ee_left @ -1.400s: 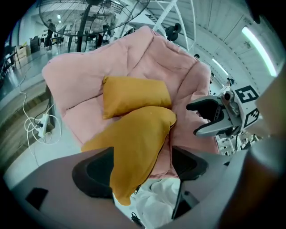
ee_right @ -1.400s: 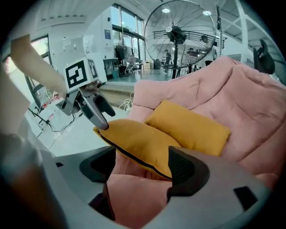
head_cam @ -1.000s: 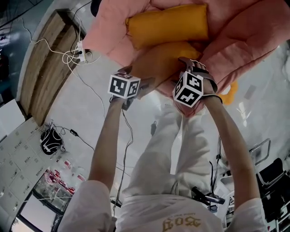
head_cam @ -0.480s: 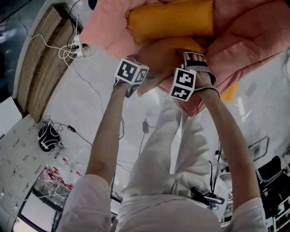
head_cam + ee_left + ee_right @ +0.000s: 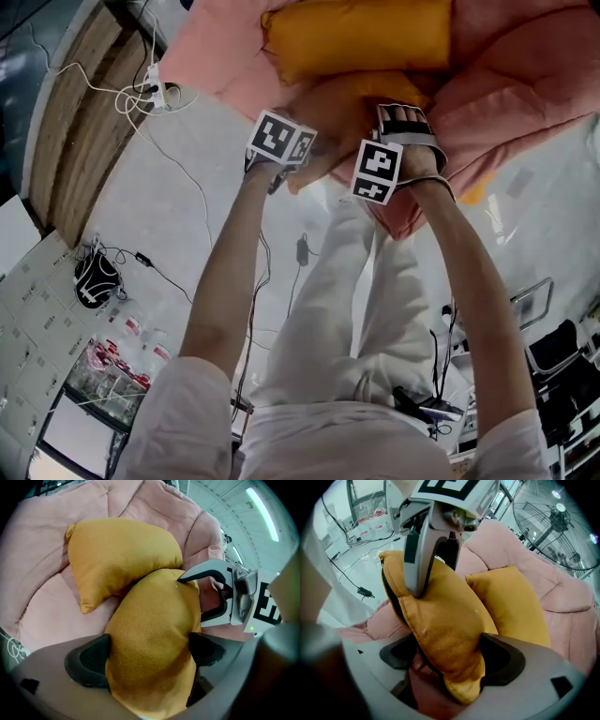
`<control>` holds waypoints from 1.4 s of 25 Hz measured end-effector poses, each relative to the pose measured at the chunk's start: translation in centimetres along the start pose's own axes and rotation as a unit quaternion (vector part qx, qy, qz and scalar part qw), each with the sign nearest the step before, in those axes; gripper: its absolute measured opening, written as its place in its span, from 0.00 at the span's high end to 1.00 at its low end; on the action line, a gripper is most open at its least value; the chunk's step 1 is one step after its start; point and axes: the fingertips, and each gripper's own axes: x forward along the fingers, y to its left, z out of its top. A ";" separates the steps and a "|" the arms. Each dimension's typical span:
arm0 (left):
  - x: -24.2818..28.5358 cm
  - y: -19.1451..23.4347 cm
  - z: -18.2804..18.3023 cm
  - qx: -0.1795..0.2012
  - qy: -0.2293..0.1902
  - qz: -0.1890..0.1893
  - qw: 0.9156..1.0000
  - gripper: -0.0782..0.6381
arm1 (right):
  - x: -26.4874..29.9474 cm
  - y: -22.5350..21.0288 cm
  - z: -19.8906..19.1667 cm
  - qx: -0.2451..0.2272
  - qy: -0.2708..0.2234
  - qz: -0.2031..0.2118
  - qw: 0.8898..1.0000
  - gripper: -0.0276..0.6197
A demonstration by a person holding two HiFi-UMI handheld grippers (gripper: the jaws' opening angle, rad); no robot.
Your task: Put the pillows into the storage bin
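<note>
Change, hands: in the head view both grippers now sit closer against the near pillow (image 5: 154, 620) than a second ago; we read this as a descent onto it.
Change, jaws: the left gripper (image 5: 147, 656) has just been closing and the right gripper (image 5: 450, 658) opening a little wider. The near pillow is between both pairs.
Left gripper: clamped wide on the near pillow, with fabric bulging against both pads (image 5: 89, 660).
Right gripper: jaws apart around 1 corner of the same pillow. 1 pad (image 5: 501, 660) touches it and the other shows a dark gap, so we log no grip yet.
Meaning: our judgement is that pick-up of pillow 1 is only starting; nothing is binned.
Pillows: 2, both mustard-yellow. The far pillow (image 5: 117, 555) touches the near one, and both lie on the pink cushion (image 5: 42, 606).
Storage bin: 0 in view.
Grippers: 2.
</note>
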 end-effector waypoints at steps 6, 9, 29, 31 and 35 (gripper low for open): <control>-0.9 -0.3 0.1 -0.015 -0.012 -0.008 1.000 0.20 | -0.7 -0.6 0.5 0.021 -0.014 -0.001 1.000 0.37; -1.7 -0.6 0.3 -0.029 -0.026 -0.019 0.999 0.24 | -1.7 -1.0 0.7 0.021 -0.020 -0.008 1.000 0.42; -7.2 -5.8 0.7 -0.082 -0.040 -0.112 0.990 0.32 | -10.1 -0.9 1.3 -0.030 -0.054 -0.065 0.996 0.60; -7.6 -6.3 0.5 -0.083 -0.032 -0.110 0.990 0.32 | -10.5 -0.5 1.3 -0.028 -0.050 -0.060 0.997 0.60; -9.4 -6.9 1.5 -0.076 -0.034 -0.107 0.991 0.33 | -12.3 -1.3 1.5 -0.022 -0.048 -0.071 0.996 0.62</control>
